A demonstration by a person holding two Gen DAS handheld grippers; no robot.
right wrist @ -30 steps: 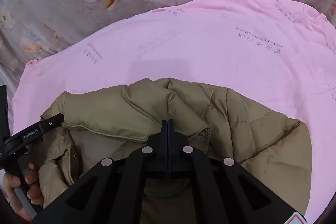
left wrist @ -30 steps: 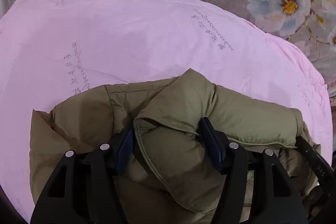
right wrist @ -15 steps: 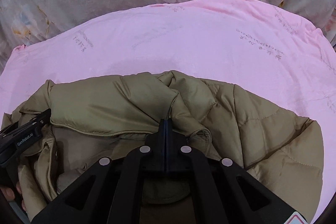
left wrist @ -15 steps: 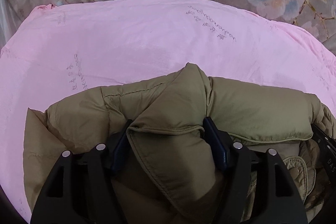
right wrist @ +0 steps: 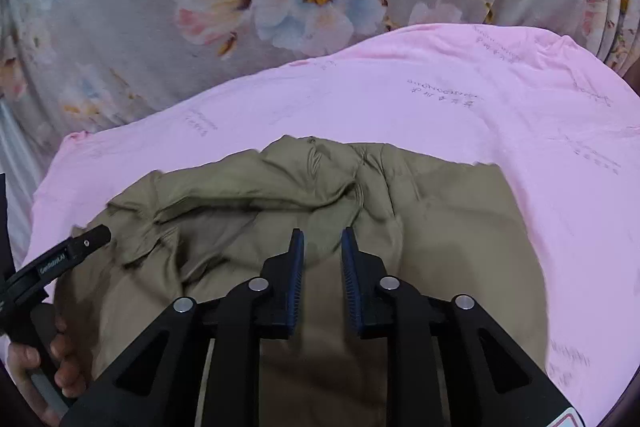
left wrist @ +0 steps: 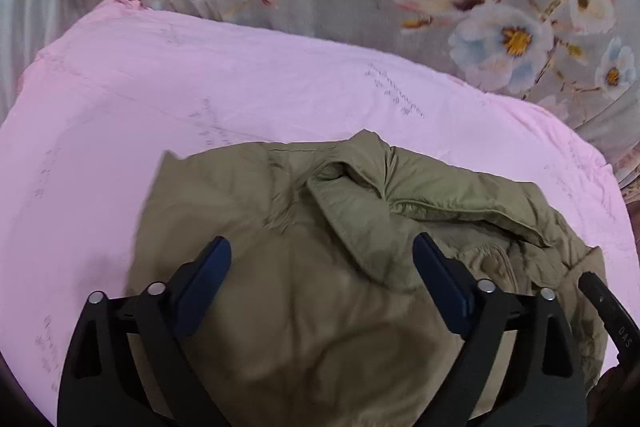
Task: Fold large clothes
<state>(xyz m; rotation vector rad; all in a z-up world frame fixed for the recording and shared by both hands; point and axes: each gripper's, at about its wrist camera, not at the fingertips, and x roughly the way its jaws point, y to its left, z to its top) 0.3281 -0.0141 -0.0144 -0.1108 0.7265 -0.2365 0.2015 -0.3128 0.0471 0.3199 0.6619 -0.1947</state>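
both grippers open over a bunched olive jacket on pink sheet.

left gripper [left wrist: 322,267] spread wide, right gripper [right wrist: 322,259] parted narrowly, neither pinching cloth; puffy olive jacket [left wrist: 280,227] directly under and ahead at 12 o'clock, long axis running 9 to 3, folded collar ridge [right wrist: 248,203] nearer the right's 11 o'clock; pink sheet [left wrist: 200,87] beyond, floral cloth [right wrist: 160,27] farther out. hem and sleeves cut off below the frames, edges motion-blurred.
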